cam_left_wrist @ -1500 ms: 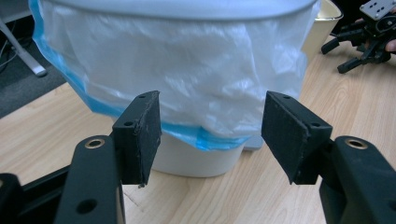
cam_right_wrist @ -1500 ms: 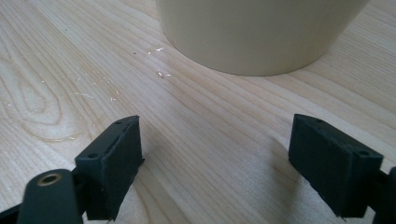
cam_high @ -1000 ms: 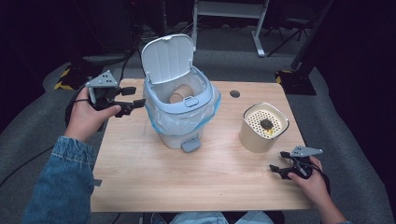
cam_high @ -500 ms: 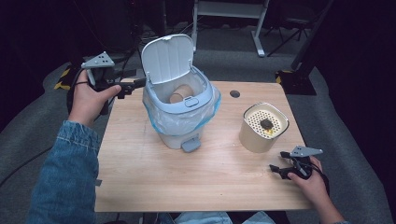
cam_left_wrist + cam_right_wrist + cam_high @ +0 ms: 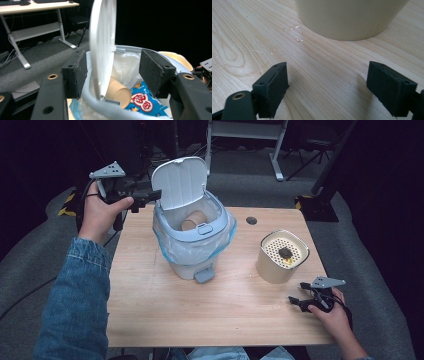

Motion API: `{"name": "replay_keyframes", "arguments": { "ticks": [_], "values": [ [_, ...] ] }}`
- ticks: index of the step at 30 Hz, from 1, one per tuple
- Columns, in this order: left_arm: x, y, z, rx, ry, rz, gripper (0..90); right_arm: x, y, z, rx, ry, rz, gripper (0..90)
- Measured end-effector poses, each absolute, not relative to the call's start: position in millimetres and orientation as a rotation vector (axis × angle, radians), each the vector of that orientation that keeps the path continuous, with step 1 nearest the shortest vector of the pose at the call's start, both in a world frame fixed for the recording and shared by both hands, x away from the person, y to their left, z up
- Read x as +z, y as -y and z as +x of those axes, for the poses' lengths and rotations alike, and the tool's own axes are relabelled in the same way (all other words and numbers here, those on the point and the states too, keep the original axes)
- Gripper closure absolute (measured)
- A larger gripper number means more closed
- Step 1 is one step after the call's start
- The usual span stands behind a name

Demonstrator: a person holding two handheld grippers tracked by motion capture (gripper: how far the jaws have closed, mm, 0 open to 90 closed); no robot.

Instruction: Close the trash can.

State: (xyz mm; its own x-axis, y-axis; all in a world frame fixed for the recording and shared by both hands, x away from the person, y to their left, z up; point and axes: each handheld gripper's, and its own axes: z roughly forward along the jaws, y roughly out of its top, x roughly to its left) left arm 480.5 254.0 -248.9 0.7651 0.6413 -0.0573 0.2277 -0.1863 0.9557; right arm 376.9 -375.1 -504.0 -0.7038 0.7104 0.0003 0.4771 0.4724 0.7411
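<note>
left tongs (image 5: pixel 112 75) spread, the bin lid (image 5: pixel 102 45) stands upright betw. the pads edge-on, not pinched. right tongs (image 5: pixel 332 90) spread too, lower right, far off.

The person wears a blue jeans sleeve (image 5: pixel 75 305). Each black gripper, left gripper (image 5: pixel 142 199) and right gripper (image 5: pixel 296 302), has a grey three-cornered plate, brass-ringed holes and a black cable.
</note>
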Motion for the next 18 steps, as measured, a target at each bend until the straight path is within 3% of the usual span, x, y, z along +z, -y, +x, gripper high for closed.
{"name": "replay_keyframes", "arguments": {
  "ticks": [3, 18],
  "values": [
    [-245.8, -247.9, 479.6, 0.442, -0.676, 1.787, 36.1, -504.0, 375.3, 377.0, 1.070, -2.416, 1.006, 17.7],
    [-232.6, -235.7, 469.0, 0.385, -0.591, 1.766, 40.8, -504.0, 375.2, 377.0, 1.070, -2.417, 1.006, 17.7]
  ]
}}
